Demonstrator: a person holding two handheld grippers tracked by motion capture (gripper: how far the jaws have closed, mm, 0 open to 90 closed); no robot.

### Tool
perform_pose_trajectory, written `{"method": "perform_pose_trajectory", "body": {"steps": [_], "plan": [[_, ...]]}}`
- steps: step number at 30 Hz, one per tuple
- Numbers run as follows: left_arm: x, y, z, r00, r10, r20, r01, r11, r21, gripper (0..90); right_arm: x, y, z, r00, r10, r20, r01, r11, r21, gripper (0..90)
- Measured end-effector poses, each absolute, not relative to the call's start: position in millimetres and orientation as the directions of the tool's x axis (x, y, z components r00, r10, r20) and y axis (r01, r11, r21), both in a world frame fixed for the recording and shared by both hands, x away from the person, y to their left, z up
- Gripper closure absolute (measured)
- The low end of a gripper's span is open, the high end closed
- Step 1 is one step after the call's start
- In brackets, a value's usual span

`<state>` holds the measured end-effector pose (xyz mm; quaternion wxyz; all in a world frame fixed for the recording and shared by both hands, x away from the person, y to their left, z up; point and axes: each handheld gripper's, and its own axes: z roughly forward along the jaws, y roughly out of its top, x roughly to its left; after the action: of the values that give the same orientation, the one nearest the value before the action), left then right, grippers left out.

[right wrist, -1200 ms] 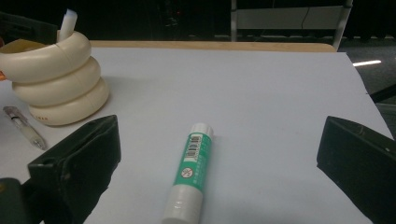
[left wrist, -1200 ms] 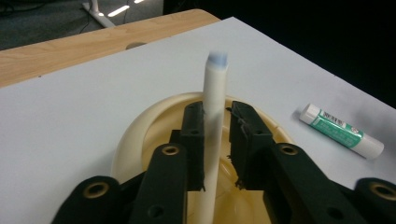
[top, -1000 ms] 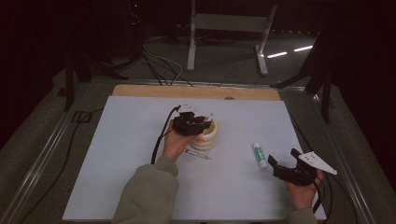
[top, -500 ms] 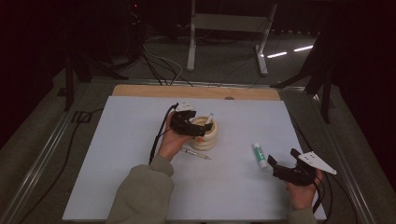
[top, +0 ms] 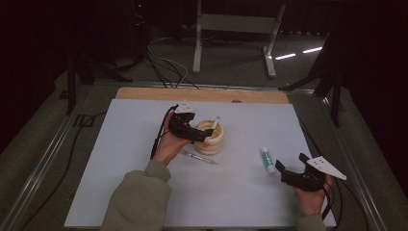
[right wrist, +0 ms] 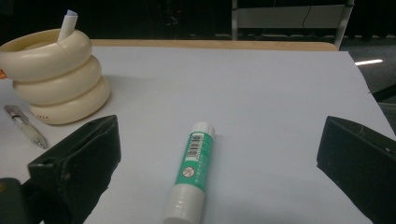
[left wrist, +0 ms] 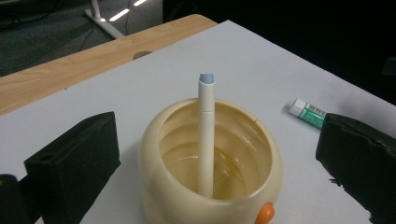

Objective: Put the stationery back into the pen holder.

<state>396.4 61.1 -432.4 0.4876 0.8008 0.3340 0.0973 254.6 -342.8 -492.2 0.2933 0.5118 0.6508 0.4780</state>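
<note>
Drawn back from cream pen holder, left gripper wide, white pen inside. Right gripper wide, straddling glue stick; best closed squarely mid-barrel.

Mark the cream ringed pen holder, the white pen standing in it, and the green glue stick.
Cream ringed pen holder [left wrist: 161, 154], left gripper view, rim.
White pen [left wrist: 206, 135], left gripper view, barrel.
Green glue stick [right wrist: 194, 161], right gripper view, label.
</note>
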Motion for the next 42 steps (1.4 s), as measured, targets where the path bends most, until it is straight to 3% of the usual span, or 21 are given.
{"method": "perform_pose_trajectory", "body": {"steps": [34, 42], "plan": [[390.3, 81.4, -448.5, 0.798, 0.577, -0.175, 0.470, -0.413, 0.780, 0.3, 254.5, -342.4, -492.2, -0.307, 0.946, 0.106, 0.385, 0.021, 0.923, 0.0], [389.0, 83.5, -457.0, 0.805, 0.565, -0.179, 0.486, -0.456, 0.746, 6.1, 254.5, -342.1, -492.2, -0.308, 0.946, 0.106, 0.385, 0.022, 0.922, 0.0]]}}
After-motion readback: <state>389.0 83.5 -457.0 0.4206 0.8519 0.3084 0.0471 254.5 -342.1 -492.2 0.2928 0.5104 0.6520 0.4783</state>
